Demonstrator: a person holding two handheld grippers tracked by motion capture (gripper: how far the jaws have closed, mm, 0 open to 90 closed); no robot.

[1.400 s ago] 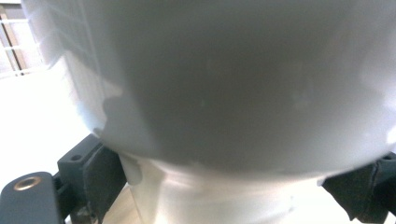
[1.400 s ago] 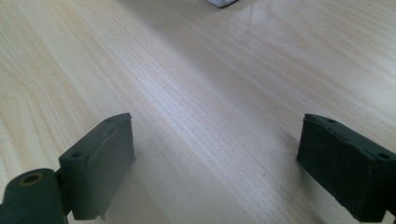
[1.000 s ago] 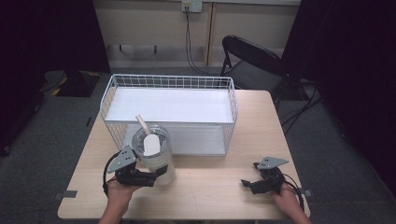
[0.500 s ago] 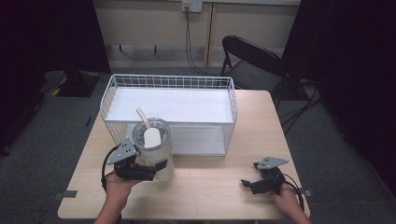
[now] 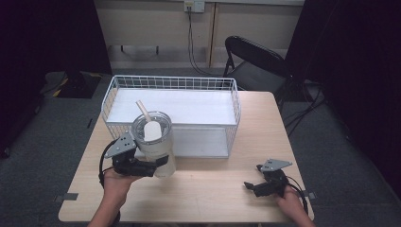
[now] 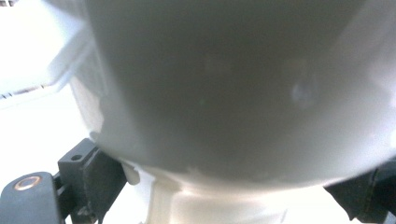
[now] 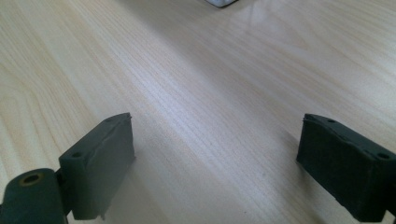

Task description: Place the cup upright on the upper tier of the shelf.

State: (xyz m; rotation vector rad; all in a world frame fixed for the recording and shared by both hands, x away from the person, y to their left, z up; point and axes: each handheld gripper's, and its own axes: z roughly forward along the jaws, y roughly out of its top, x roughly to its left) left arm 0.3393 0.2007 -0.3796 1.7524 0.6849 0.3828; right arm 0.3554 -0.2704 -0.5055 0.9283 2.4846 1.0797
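tumbler (image 5: 153,144), a tall translucent plastic cup with a clear lid and a cream-coloured straw (image 5: 143,110) slanting out of its top, stands upright on the light wooden table (image 5: 222,198), just in front of the white wire basket (image 5: 175,113), toward the basket's left end. no brand, label or writing can be read on the tumbler, the basket or either tool in any view.

left gripper (image 5: 158,165): its two black jaws sit one on each side of the tumbler's lower body, clamped against it. in the left gripper view the tumbler wall (image 6: 224,93) is pressed close to the lens, with a black jaw pad (image 6: 100,175) at its lower left and the other at the lower right edge. the picture is blurred at this range, so contact on the right pad is probable rather than certain. whether the tumbler's base rests on the table or is raised slightly cannot be told.

right gripper (image 5: 253,186): lies low over the table near its front right corner, well apart from the tumbler and the basket. in the right gripper view its jaws stand wide apart, with bare wood grain between them; they hold nothing.

a black folding chair (image 5: 257,61) stands behind the table.
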